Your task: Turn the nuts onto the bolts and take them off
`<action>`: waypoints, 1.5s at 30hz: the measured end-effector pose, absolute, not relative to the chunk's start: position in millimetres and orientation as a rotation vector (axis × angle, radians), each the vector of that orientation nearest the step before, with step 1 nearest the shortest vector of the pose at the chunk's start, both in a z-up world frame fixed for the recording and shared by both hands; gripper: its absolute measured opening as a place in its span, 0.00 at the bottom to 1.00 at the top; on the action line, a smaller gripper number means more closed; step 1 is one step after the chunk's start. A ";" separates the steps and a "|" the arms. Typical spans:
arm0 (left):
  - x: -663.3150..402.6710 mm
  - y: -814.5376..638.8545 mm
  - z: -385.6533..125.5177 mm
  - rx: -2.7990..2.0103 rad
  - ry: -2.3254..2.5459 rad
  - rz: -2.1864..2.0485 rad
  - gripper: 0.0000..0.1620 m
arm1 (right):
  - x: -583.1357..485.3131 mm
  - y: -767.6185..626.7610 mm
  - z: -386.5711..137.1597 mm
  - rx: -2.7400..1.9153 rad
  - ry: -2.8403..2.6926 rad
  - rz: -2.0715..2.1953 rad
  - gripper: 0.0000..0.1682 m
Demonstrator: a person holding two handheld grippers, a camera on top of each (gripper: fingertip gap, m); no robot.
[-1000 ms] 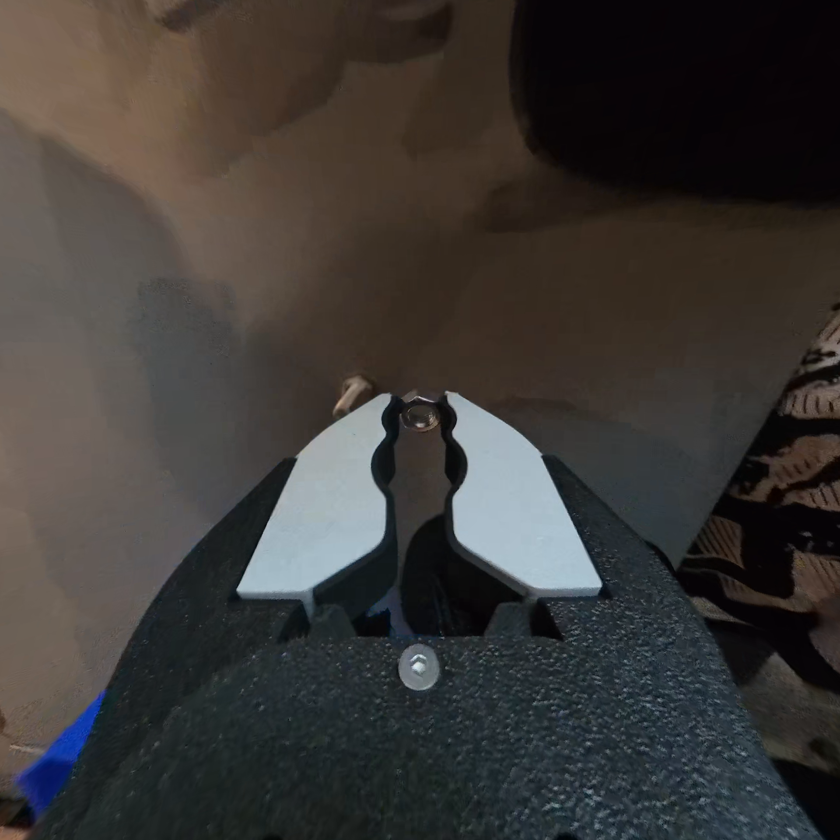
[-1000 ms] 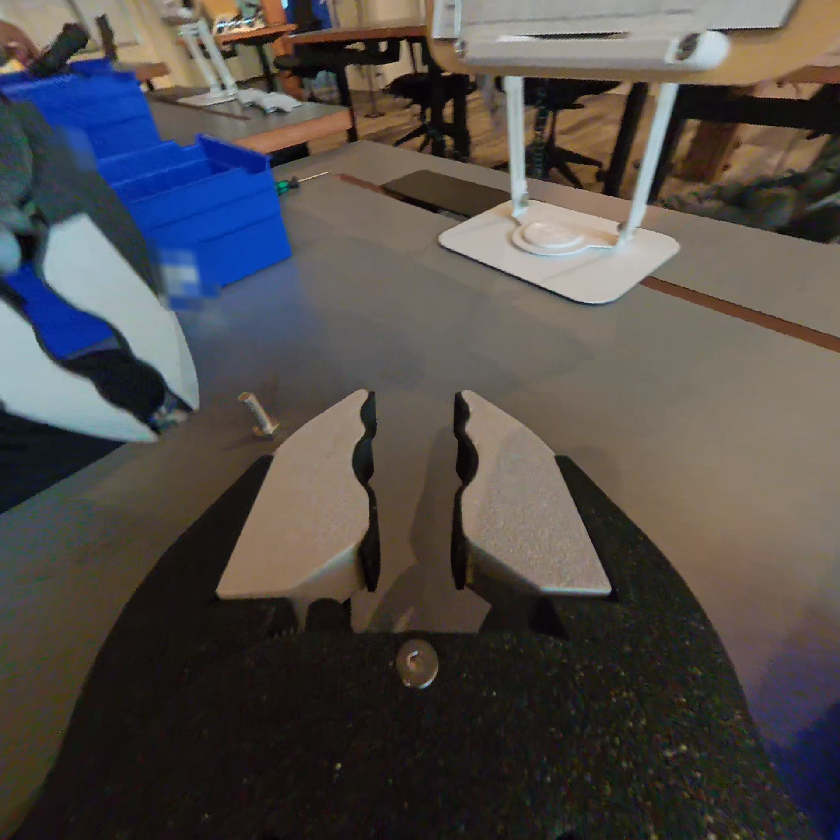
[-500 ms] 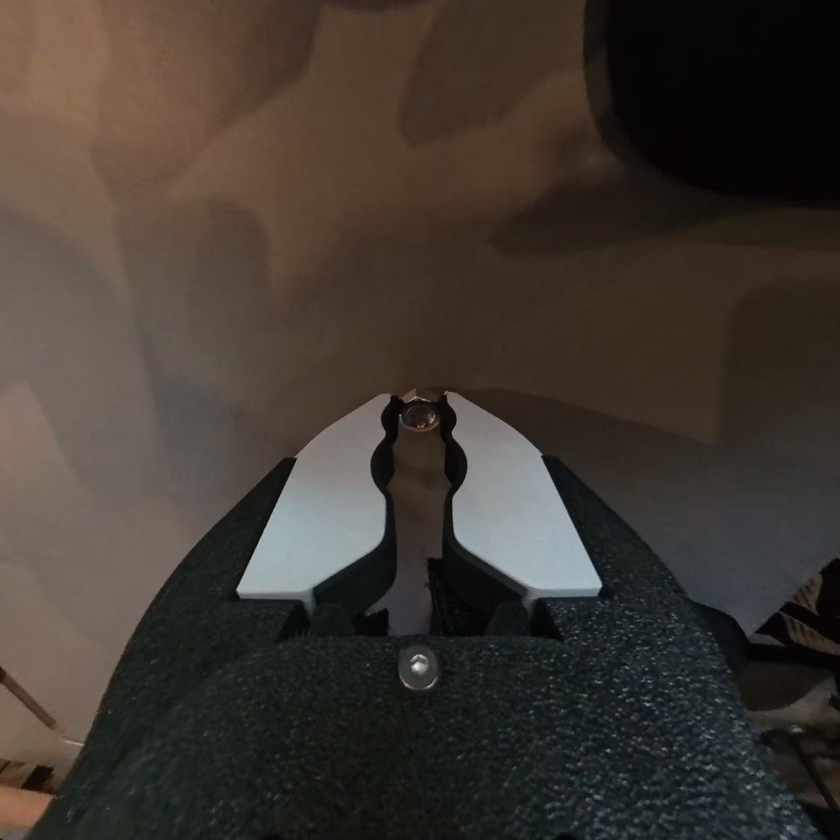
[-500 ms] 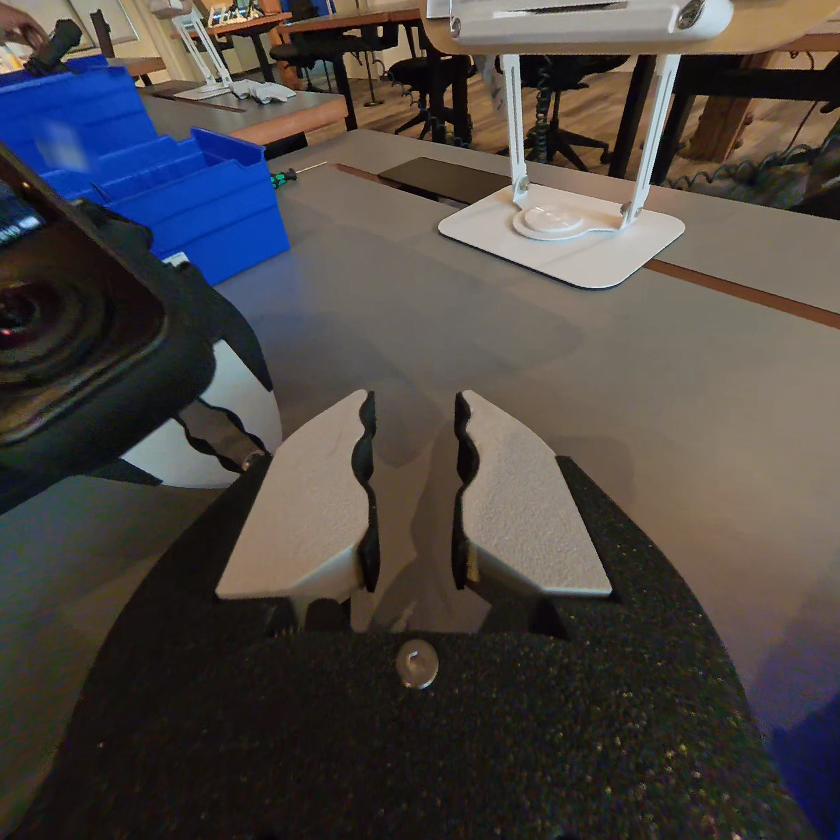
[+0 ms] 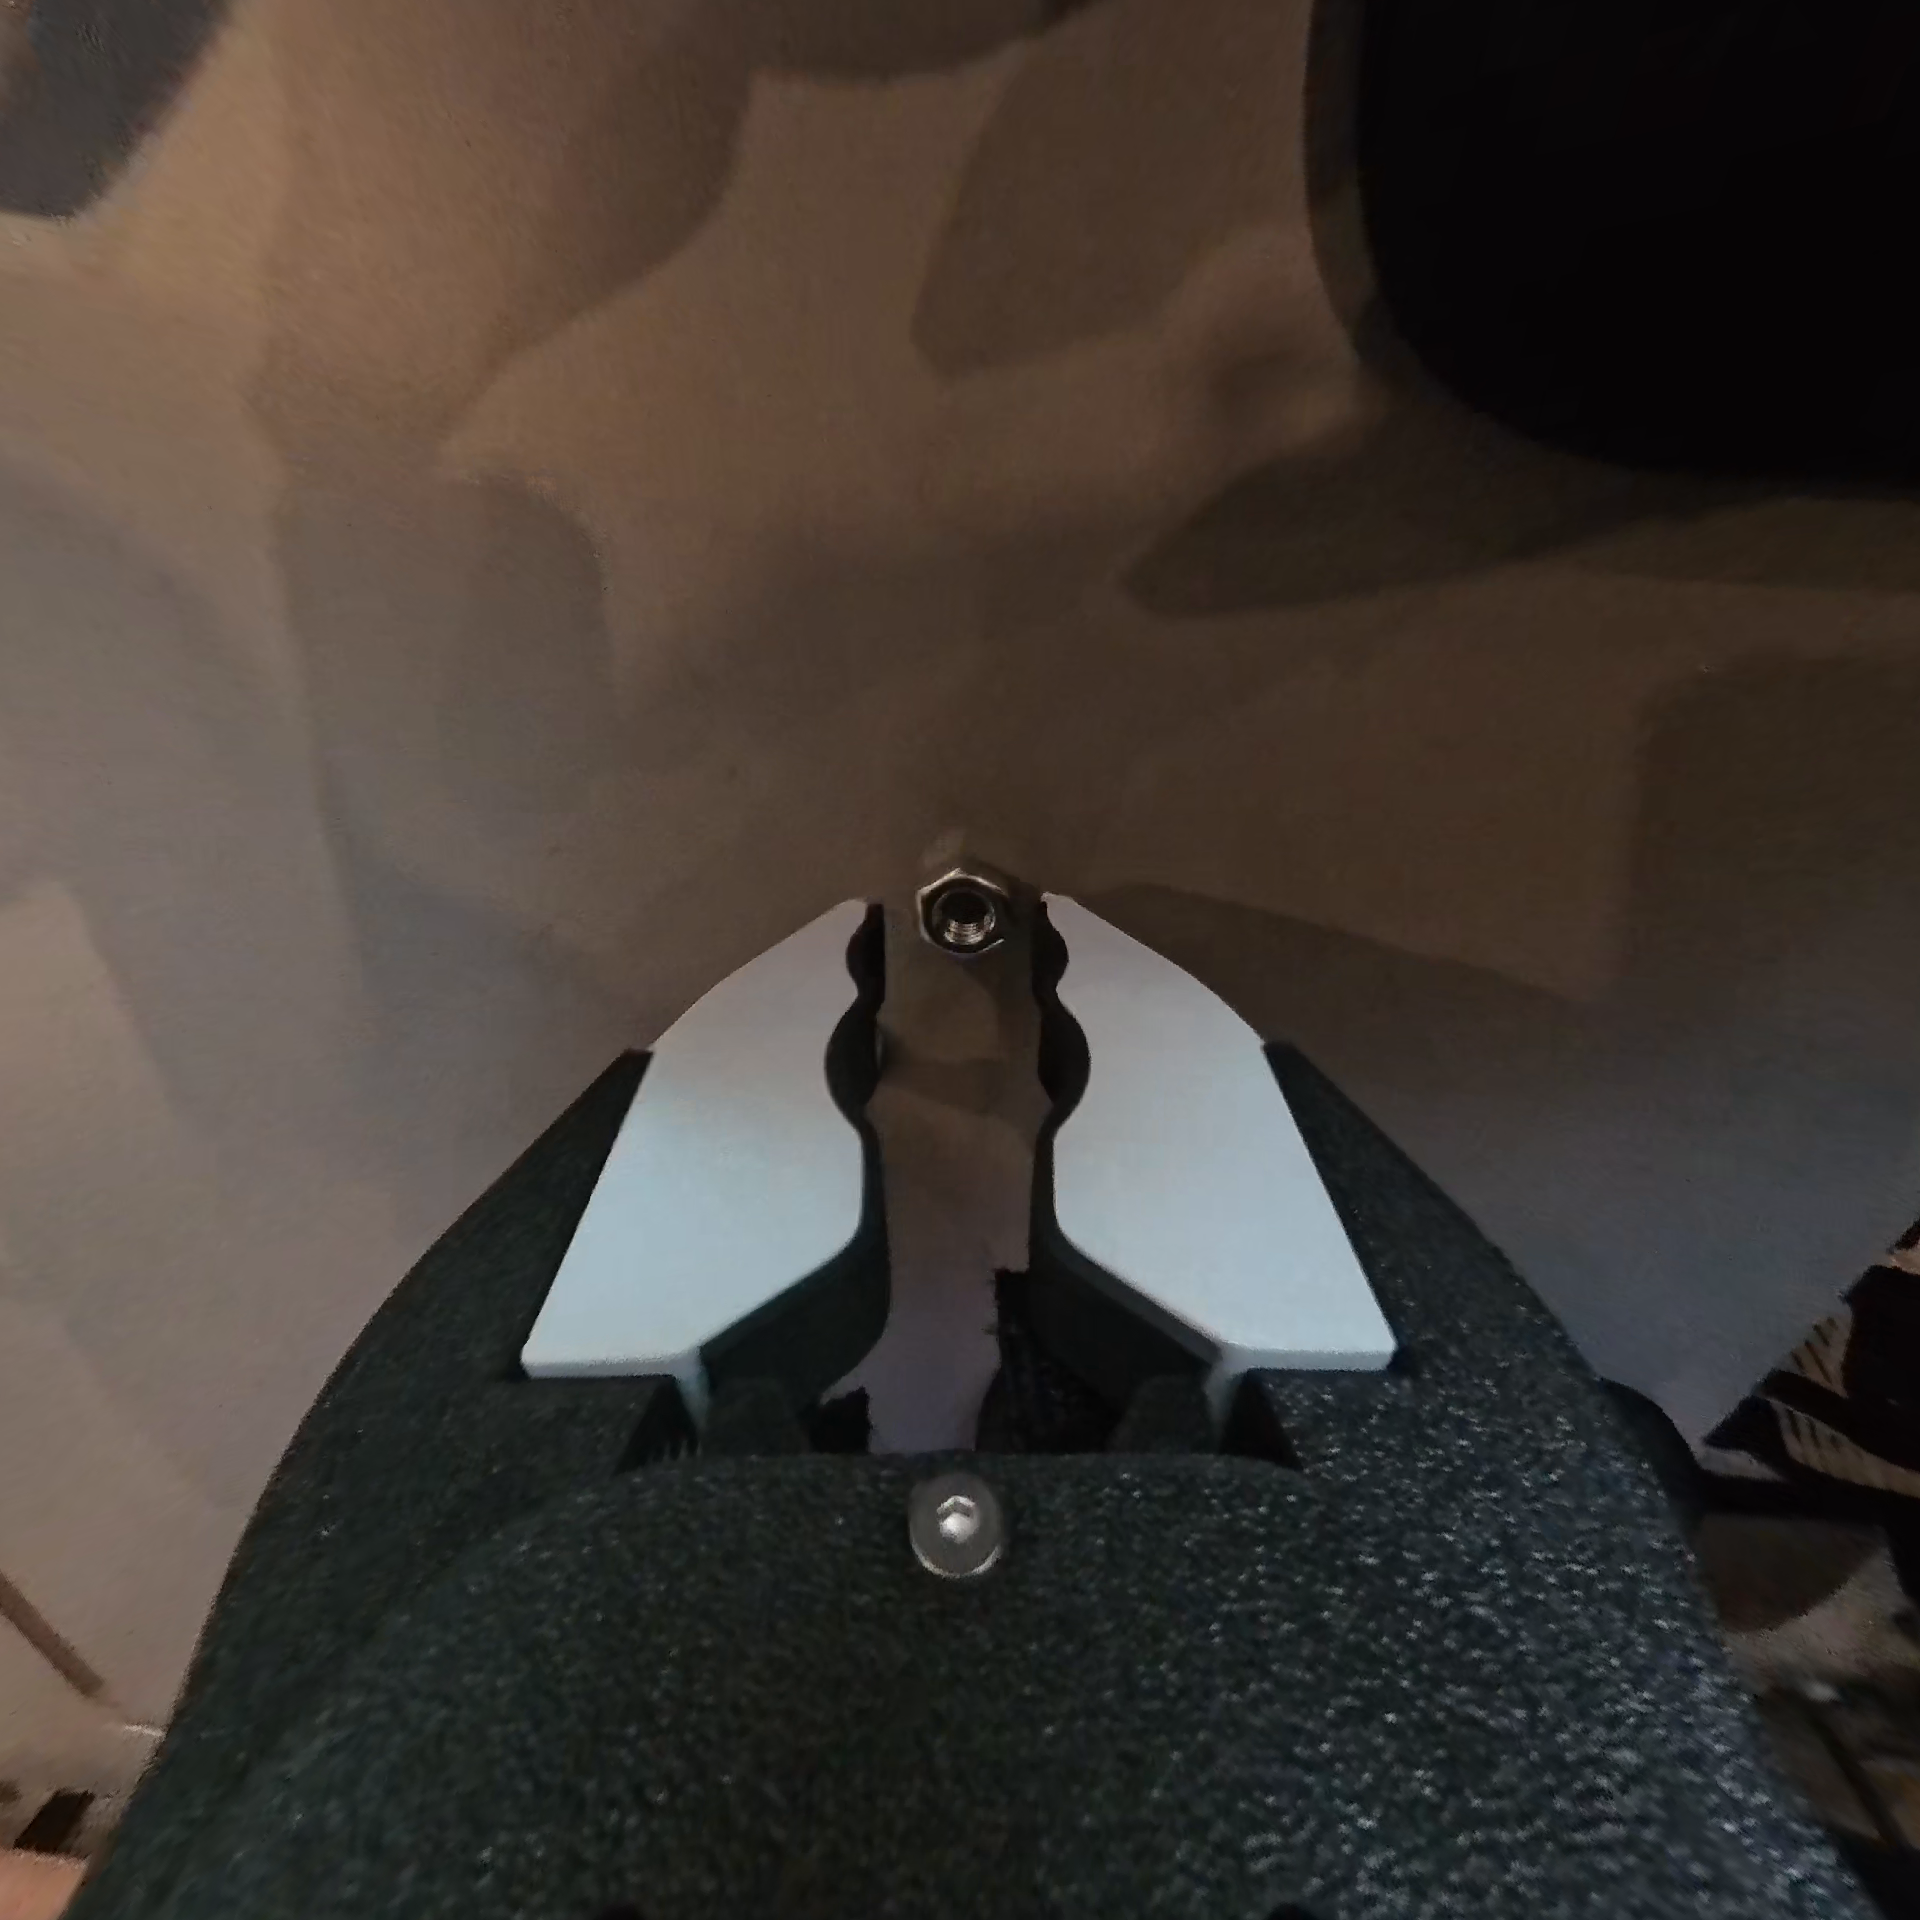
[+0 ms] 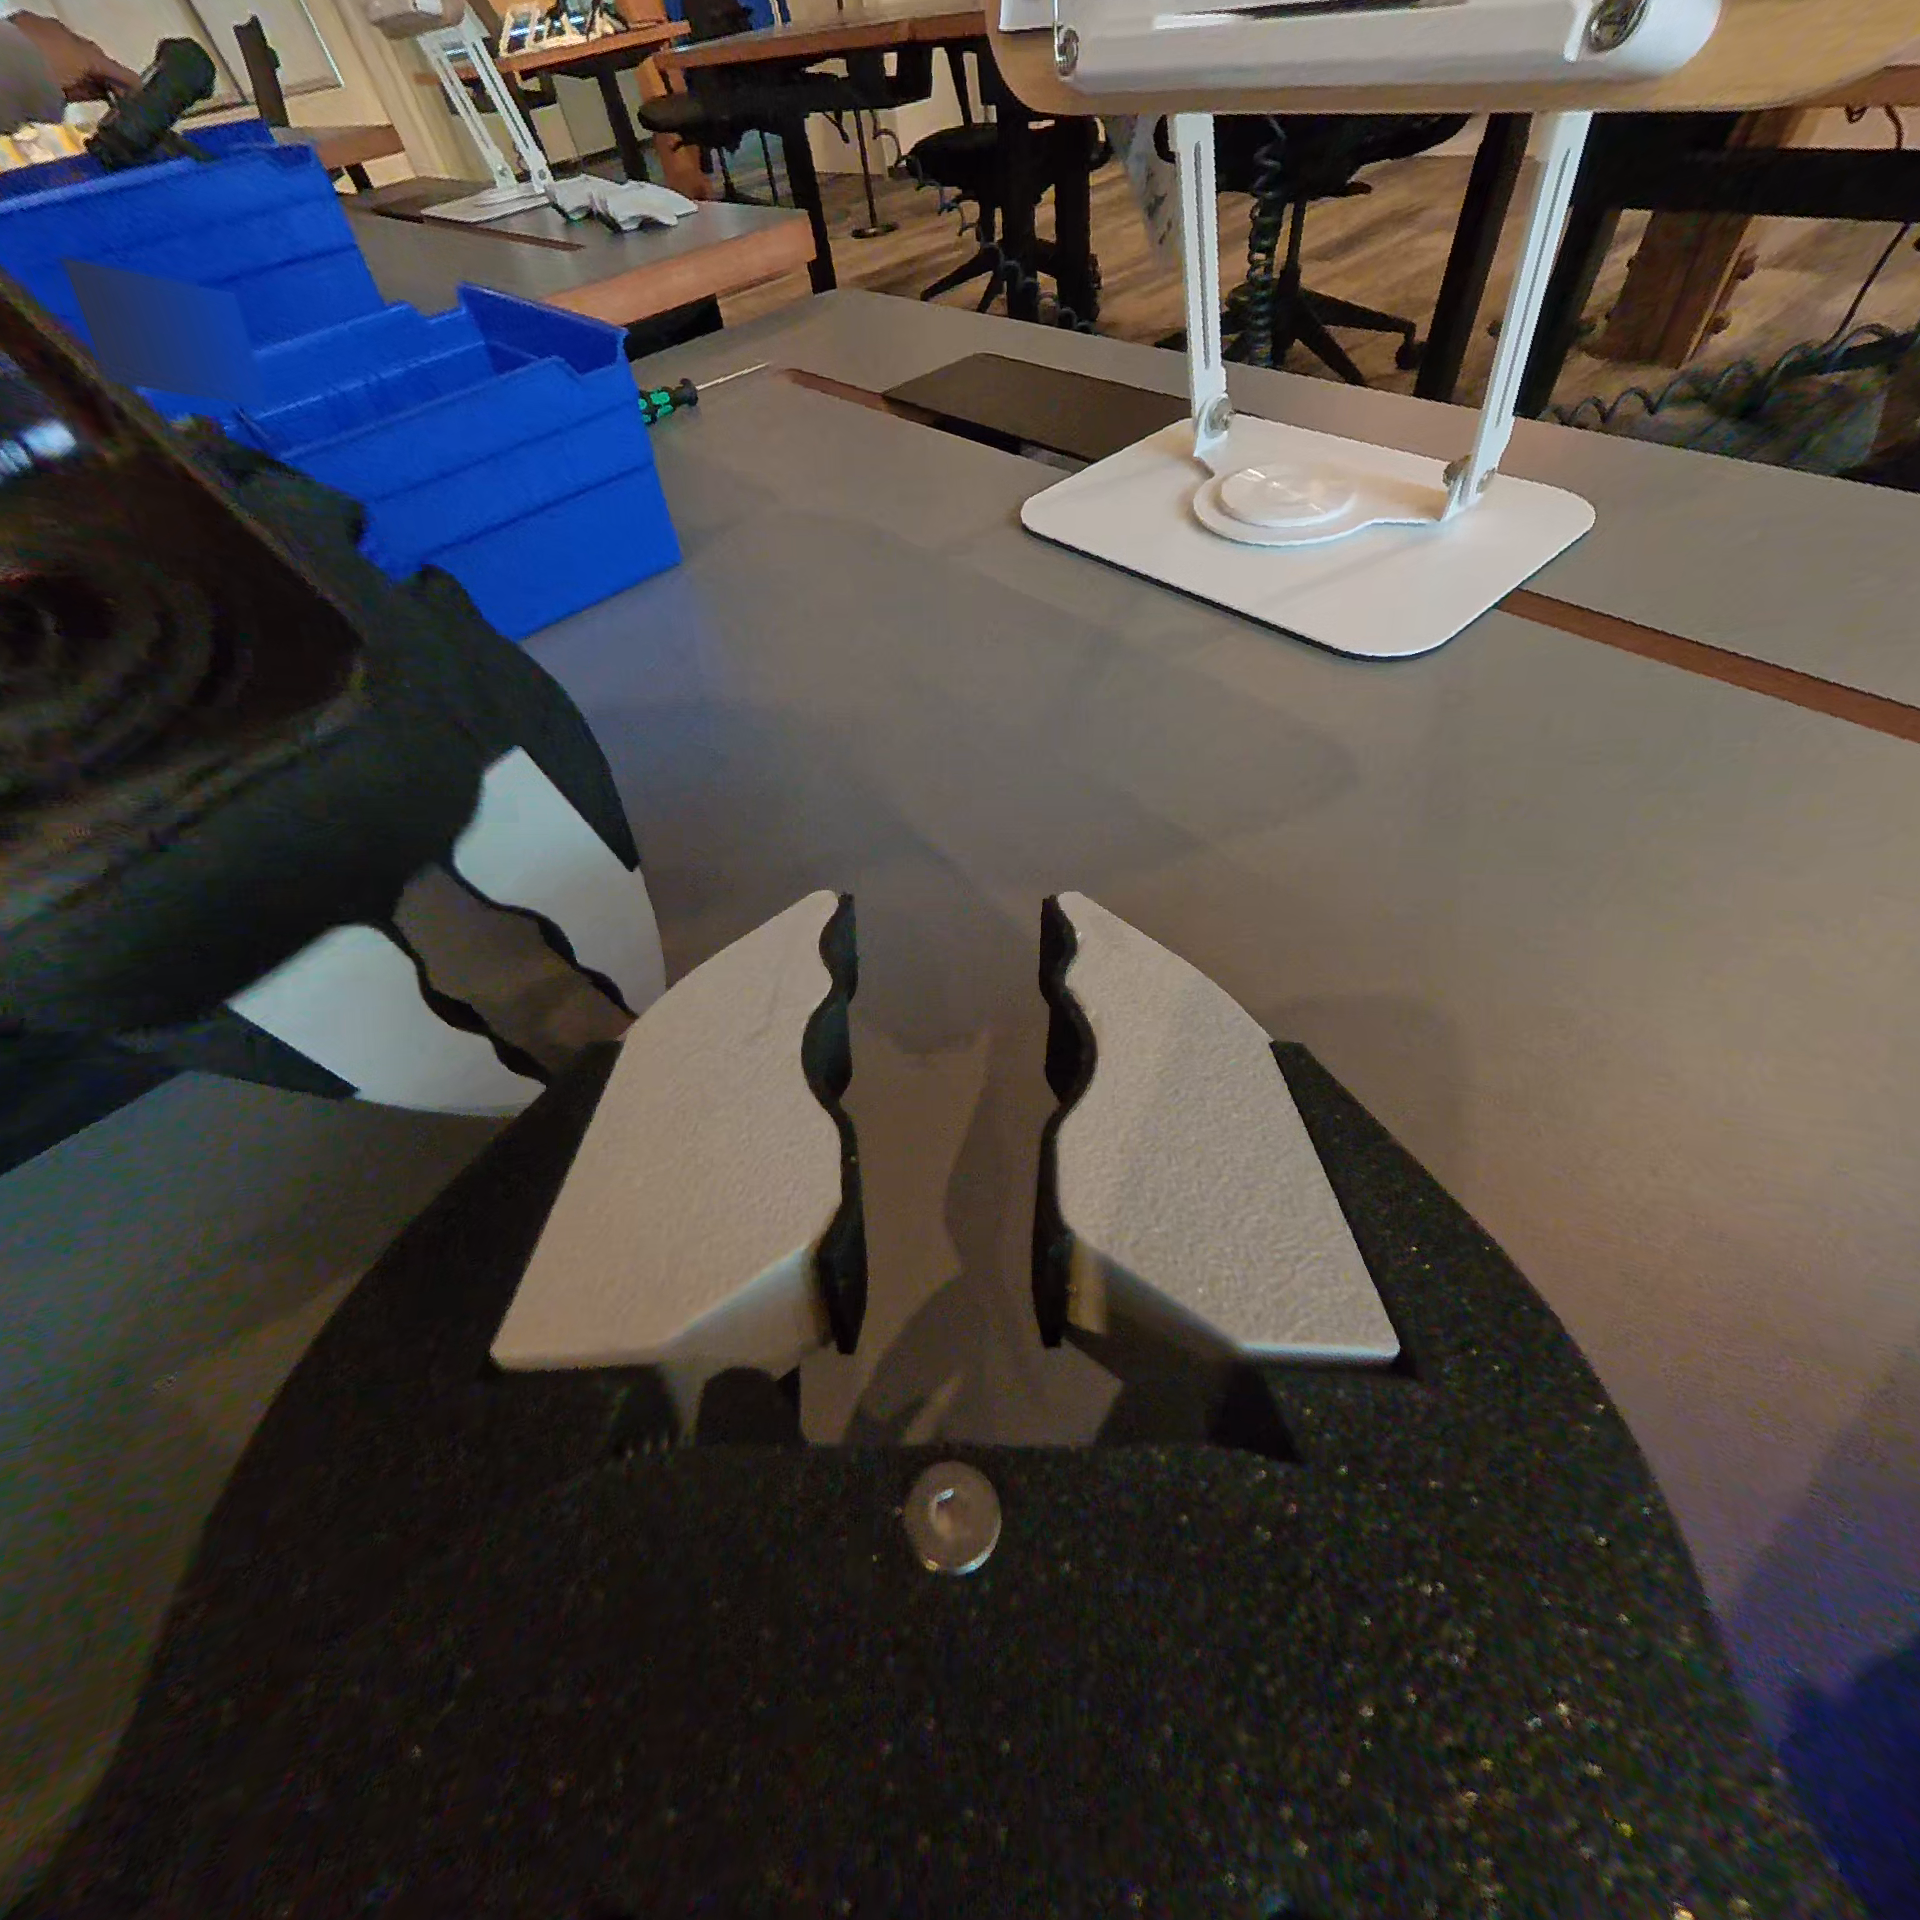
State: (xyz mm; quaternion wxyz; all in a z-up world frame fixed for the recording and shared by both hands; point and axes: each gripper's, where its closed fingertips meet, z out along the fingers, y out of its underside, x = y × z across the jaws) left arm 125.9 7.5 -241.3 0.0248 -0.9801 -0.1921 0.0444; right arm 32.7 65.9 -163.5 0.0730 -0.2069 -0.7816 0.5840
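Observation:
A small steel hex nut (image 5: pixel 961 920) sits between the tips of my left gripper (image 5: pixel 956 935), its threaded hole facing the camera. The jaws stand slightly wider than the nut, with a thin gap on each side, low over the grey table (image 5: pixel 520 623). In the right wrist view the left gripper's white fingers (image 6: pixel 561 862) angle down at the left, their tips hidden behind my right gripper. My right gripper (image 6: pixel 945 914) is open and empty over the table (image 6: pixel 1351 935). No bolt shows in either view.
Blue storage bins (image 6: pixel 436 447) stand at the back left, with a green-handled screwdriver (image 6: pixel 665 400) beside them. A white stand base (image 6: pixel 1309 540) and a black mat (image 6: pixel 1039 405) lie farther back. A dark bulk (image 5: pixel 1662 208) fills the left view's top right. Spacing between my two grippers at the tips: around 12 cm.
My left gripper has swung in close beside the right gripper, covering the bolt that lay on the table. Its jaws have widened around the nut. The right gripper has stayed put.

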 end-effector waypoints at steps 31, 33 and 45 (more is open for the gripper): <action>108.3 -36.1 -237.9 -2.354 -0.831 0.253 0.21 | 41.1 57.3 -170.5 -0.571 -2.412 1.749 0.20; 110.2 -36.8 -241.8 -2.363 -0.835 0.234 0.21 | 41.3 57.2 -170.8 -0.571 -2.415 1.751 0.20; 110.9 -36.0 -239.1 -2.327 -0.786 0.261 0.11 | 75.5 33.7 -170.8 -0.317 -2.552 1.809 0.20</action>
